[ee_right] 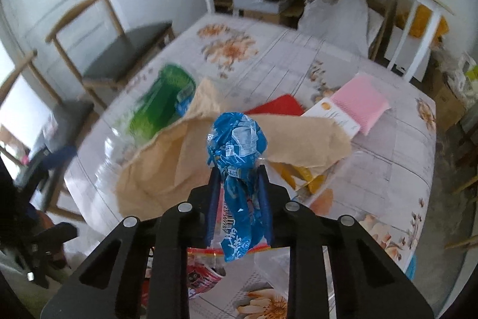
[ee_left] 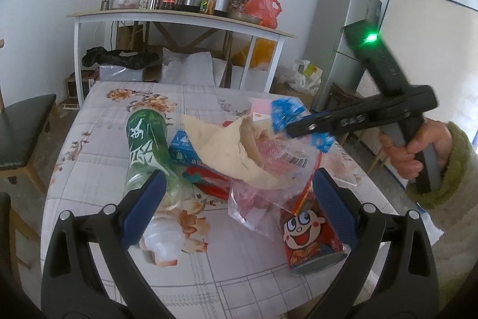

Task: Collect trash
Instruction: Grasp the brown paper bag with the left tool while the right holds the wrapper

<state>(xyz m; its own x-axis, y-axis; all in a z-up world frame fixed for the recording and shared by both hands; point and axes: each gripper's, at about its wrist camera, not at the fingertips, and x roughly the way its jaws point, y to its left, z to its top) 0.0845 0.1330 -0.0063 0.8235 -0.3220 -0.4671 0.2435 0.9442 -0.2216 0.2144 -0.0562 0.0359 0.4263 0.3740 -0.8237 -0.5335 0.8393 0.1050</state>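
My right gripper point(ee_right: 239, 172) is shut on a crumpled blue wrapper point(ee_right: 237, 151) and holds it above the trash pile; it also shows in the left wrist view point(ee_left: 288, 129), with the blue wrapper point(ee_left: 283, 109) in its tips. My left gripper point(ee_left: 239, 193) is open and empty, low over the table's near side. Between its fingers lie a clear plastic bag point(ee_left: 263, 199), a red cartoon can point(ee_left: 310, 238) and a green-labelled bottle point(ee_left: 149, 151). A tan paper bag point(ee_left: 227, 148) lies over the pile.
The table has a floral cloth point(ee_left: 125, 139). A pink pad point(ee_right: 361, 102), a red packet point(ee_right: 277, 106) and a blue box point(ee_left: 180, 148) lie on it. Chairs point(ee_right: 119, 53) stand on the left. A white shelf point(ee_left: 179, 20) with jars stands behind, a fridge point(ee_left: 343, 41) beside it.
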